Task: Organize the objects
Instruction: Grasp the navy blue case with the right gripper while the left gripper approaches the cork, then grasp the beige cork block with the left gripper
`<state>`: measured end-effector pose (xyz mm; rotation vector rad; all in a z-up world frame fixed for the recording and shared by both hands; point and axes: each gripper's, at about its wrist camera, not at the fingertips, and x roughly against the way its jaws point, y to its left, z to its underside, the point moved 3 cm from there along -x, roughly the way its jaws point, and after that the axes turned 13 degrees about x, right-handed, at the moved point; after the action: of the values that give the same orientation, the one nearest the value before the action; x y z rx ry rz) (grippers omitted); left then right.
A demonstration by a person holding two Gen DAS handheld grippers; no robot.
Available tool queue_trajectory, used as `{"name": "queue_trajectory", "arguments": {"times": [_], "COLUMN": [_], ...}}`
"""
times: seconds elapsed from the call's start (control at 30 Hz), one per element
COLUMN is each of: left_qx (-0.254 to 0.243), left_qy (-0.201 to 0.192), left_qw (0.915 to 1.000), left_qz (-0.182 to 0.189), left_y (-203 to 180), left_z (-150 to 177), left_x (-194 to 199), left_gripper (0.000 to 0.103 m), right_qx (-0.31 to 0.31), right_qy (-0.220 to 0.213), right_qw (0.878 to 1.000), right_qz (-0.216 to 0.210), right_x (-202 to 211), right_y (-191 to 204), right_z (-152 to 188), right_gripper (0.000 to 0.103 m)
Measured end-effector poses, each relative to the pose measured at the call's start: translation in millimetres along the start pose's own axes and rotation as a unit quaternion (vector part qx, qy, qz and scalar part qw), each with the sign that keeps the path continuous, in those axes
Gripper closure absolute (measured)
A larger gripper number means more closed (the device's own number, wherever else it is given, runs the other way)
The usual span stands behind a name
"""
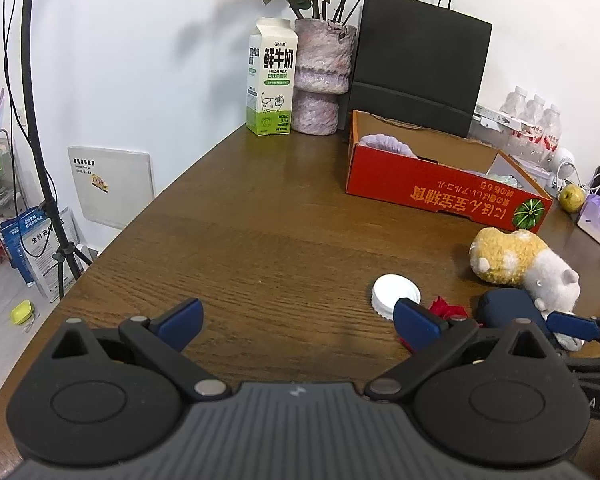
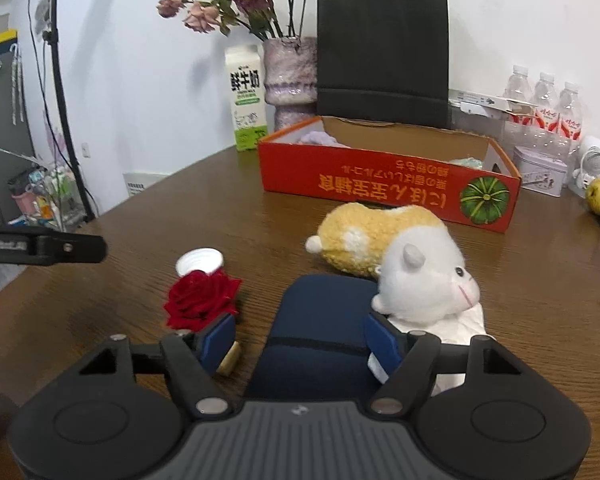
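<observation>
Grippers both open: left gripper (image 1: 298, 322) over bare table (image 1: 260, 220), right gripper (image 2: 302, 340) astride one navy case (image 2: 320, 320); one plush hamster (image 2: 396, 258), one rose (image 2: 200, 298)

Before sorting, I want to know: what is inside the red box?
Inside the red box lie a lilac soft item and a pale greenish one; the front wall hides the floor.

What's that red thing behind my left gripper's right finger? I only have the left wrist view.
Observer: A red rose head, lying right in front of the white lid.
Operator: Is the right gripper holding anything?
Observer: No. The right gripper is open, its fingers on either side of the navy pouch.
Operator: Anything else near it?
Observer: The white head of the hamster plush rests against the pouch's right edge.
</observation>
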<state>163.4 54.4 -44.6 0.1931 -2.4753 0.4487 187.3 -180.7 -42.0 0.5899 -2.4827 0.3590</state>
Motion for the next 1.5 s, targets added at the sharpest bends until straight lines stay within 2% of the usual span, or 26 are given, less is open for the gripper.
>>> {"name": "queue_trajectory", "arguments": {"times": [0.3, 0.37, 0.43, 0.6, 0.63, 0.83, 1.0, 1.33, 1.5], "left_qx": [-0.009, -0.01, -0.011, -0.012, -0.012, -0.014, -0.018, -0.038, -0.056], "left_qy": [0.006, 0.008, 0.009, 0.012, 0.012, 0.012, 0.015, 0.027, 0.043], "left_qw": [0.9999, 0.9999, 0.9999, 0.9999, 0.9999, 0.9998, 0.9997, 0.9989, 0.9974], "left_qz": [0.003, 0.003, 0.002, 0.0, -0.001, 0.0, -0.002, 0.008, 0.013], "left_y": [-3.9, -5.4, -6.7, -8.2, -8.4, -10.4, -14.2, -34.0, -49.5], "left_z": [6.1, 6.6, 8.1, 12.0, 12.6, 13.1, 14.9, 28.1, 40.9], "left_x": [1.0, 0.5, 0.4, 1.5, 1.9, 3.9, 2.6, 5.5, 3.8], "left_gripper": [0.0, 0.0, 0.0, 0.0, 0.0, 0.0, 0.0, 0.0, 0.0], "right_qx": [0.011, 0.016, 0.022, 0.018, 0.016, -0.013, -0.021, 0.015, 0.013], "right_qy": [0.028, 0.042, 0.037, 0.032, 0.029, 0.002, -0.029, -0.107, -0.125], "right_qw": [1.0, 0.999, 0.999, 0.999, 0.999, 1.0, 0.999, 0.993, 0.991], "right_qz": [0.006, 0.004, 0.0, 0.002, 0.004, -0.003, 0.005, 0.042, 0.049], "right_x": [-10.3, -16.5, -21.0, -22.6, -22.0, -12.5, -0.4, 29.4, 39.9], "right_y": [-6.7, -5.0, -2.6, -1.1, -1.7, -8.2, -9.1, 0.6, -2.5], "right_z": [8.7, 10.9, 12.5, 13.4, 13.5, 13.6, 14.5, 14.1, 17.1], "right_gripper": [0.026, 0.02, 0.017, 0.02, 0.029, 0.04, 0.041, 0.041, 0.041]}}
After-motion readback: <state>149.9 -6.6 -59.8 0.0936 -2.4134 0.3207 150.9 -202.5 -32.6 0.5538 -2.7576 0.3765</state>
